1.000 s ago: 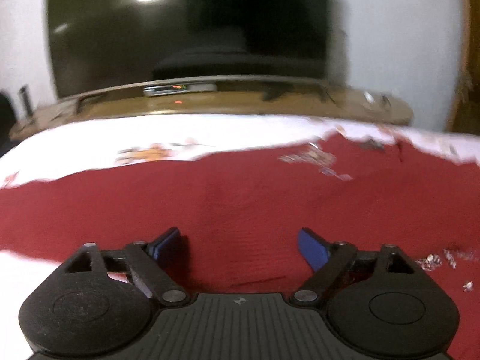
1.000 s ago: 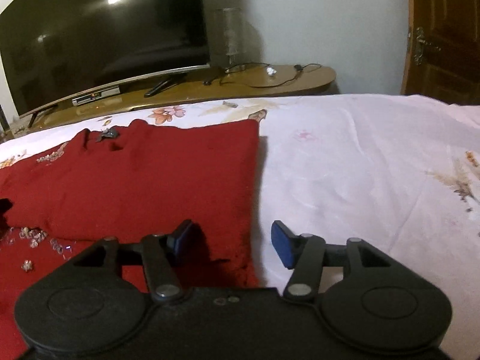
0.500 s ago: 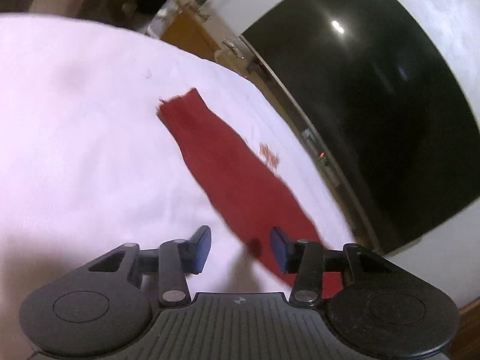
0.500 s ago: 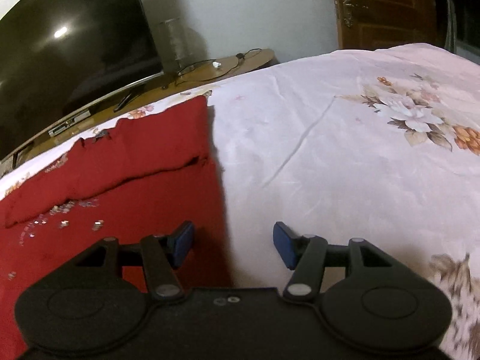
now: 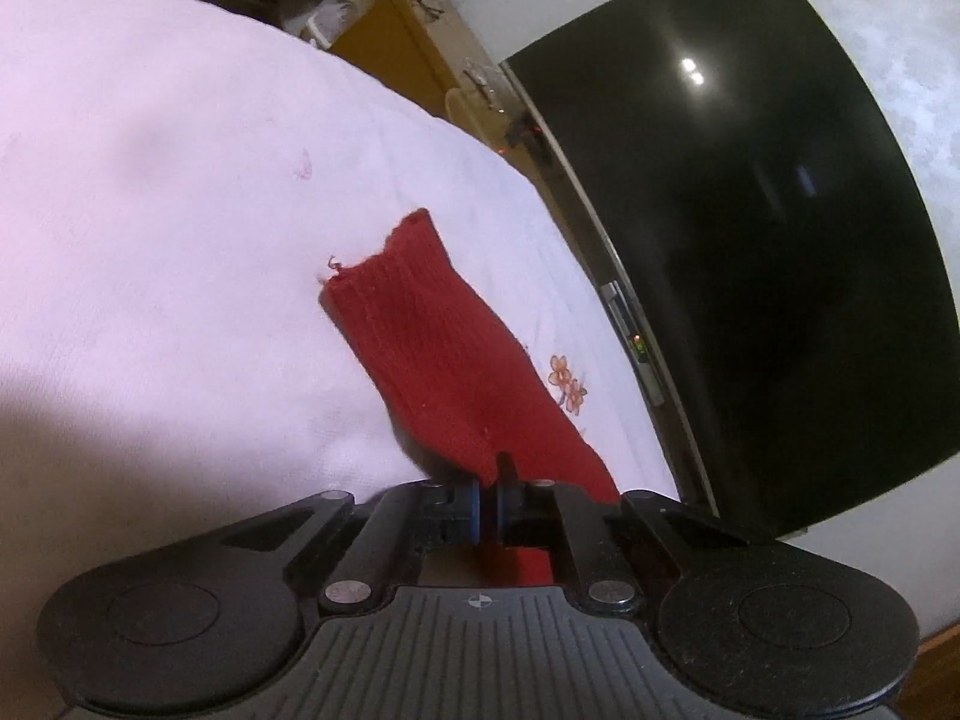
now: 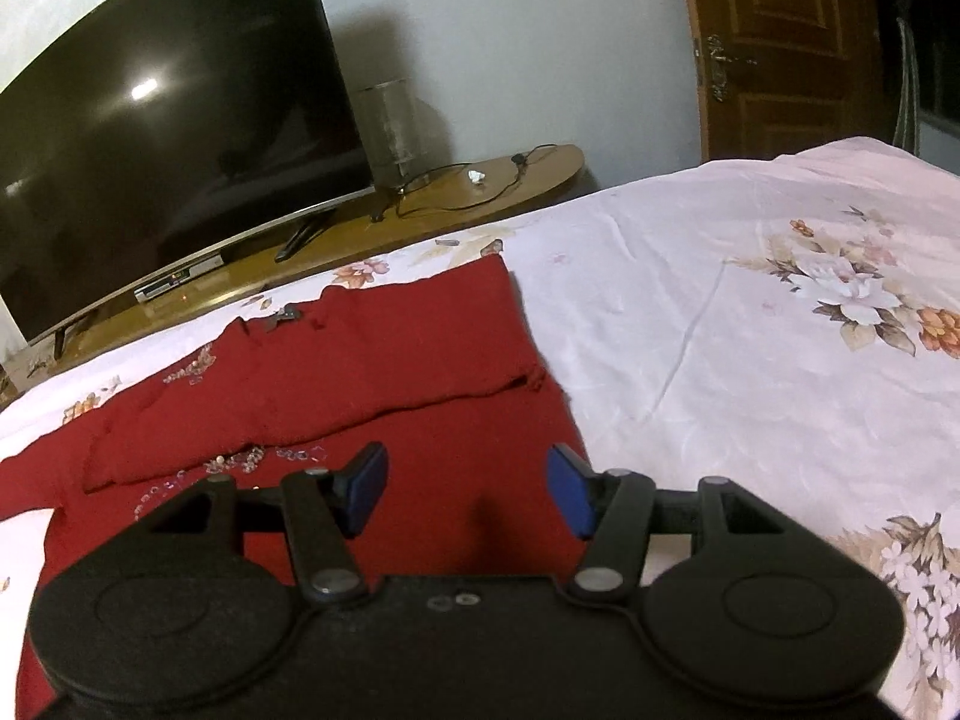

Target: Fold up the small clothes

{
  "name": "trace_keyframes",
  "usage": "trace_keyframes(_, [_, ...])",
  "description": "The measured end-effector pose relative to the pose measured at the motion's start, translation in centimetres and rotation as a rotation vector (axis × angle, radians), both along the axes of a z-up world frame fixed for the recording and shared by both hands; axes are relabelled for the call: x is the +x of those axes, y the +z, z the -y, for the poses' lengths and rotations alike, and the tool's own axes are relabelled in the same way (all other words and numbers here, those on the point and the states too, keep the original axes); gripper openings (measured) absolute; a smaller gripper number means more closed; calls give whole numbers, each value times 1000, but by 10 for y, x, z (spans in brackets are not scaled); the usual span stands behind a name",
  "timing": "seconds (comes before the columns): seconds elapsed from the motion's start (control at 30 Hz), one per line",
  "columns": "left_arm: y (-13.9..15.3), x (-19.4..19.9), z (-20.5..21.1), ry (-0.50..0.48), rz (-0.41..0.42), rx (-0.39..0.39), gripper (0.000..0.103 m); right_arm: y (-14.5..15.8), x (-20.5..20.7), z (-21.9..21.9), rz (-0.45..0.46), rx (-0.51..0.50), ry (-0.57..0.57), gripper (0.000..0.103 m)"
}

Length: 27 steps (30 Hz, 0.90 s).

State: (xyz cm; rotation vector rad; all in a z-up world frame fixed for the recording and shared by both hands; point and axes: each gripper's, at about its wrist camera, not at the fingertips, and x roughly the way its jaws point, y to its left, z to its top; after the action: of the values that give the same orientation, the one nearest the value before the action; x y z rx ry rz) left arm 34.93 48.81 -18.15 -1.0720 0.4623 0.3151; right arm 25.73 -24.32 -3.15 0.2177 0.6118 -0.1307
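A red knitted sweater (image 6: 360,372) with sequins lies flat on the floral bedsheet (image 6: 750,360), one sleeve folded across its body. In the left wrist view its other sleeve (image 5: 432,360) stretches away over the sheet to a frayed cuff. My left gripper (image 5: 487,483) sits at the near end of that sleeve, its jaws closing tight with the red knit pinched between the blue pads. My right gripper (image 6: 468,486) hovers open over the sweater's right-hand edge, with nothing between its fingers (image 6: 366,483).
A large dark television (image 6: 150,168) stands on a low wooden stand (image 6: 480,192) beyond the bed, with a glass cylinder (image 6: 390,126) and a cable. A wooden door (image 6: 780,48) is at the far right. Bare sheet spreads to the right of the sweater.
My left gripper swung from over the sweater's body out to the sleeve, rolled sideways, and closed on it. My right gripper rose a little and stayed open.
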Motion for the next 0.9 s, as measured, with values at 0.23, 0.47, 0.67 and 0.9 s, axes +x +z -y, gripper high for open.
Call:
trace_keyframes(0.23, [22,15,16,-8,-12,151,4,6,-8,2,11,-6,-13,58])
trace_keyframes(0.47, [70,25,75,-114,43,340,4,-5,-5,19,6,28,-29,58])
trace_keyframes(0.67, [100,46,149,-252,78,414,4,-17,8,30,-8,60,-11,58])
trace_keyframes(0.9, [99,82,249,-414,82,455,4,-22,8,52,-13,67,-17,58])
